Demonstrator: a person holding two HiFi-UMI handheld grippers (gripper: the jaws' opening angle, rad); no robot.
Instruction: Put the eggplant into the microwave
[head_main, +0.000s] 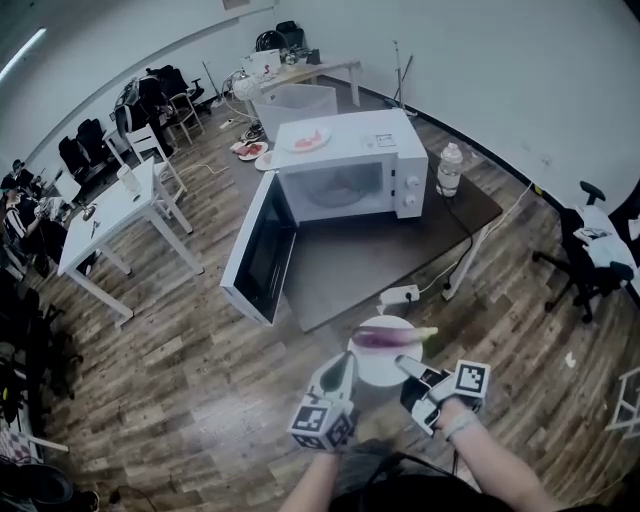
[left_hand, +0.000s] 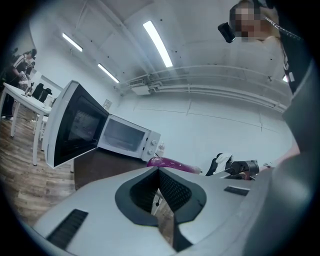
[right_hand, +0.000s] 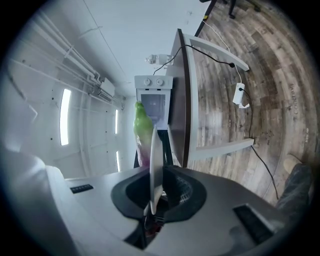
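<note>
Left gripper (head_main: 343, 368): we read its jaws as closed together with nothing between them. The tip is at the left rim of the plate (head_main: 381, 375); contact unclear. Eggplant (head_main: 386, 338) lies across the plate, short of the open microwave (head_main: 345, 160). Right gripper (head_main: 406, 366): jaws narrowly apart, pinching the plate's right rim.

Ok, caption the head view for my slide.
Right tool grips a white plate carrying the eggplant, before the microwave with its door open.

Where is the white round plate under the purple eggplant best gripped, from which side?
Grip the white round plate at its near rim from the person's side, jaws above and below: the purple eggplant lies across the far half, leaving it bare.
</note>
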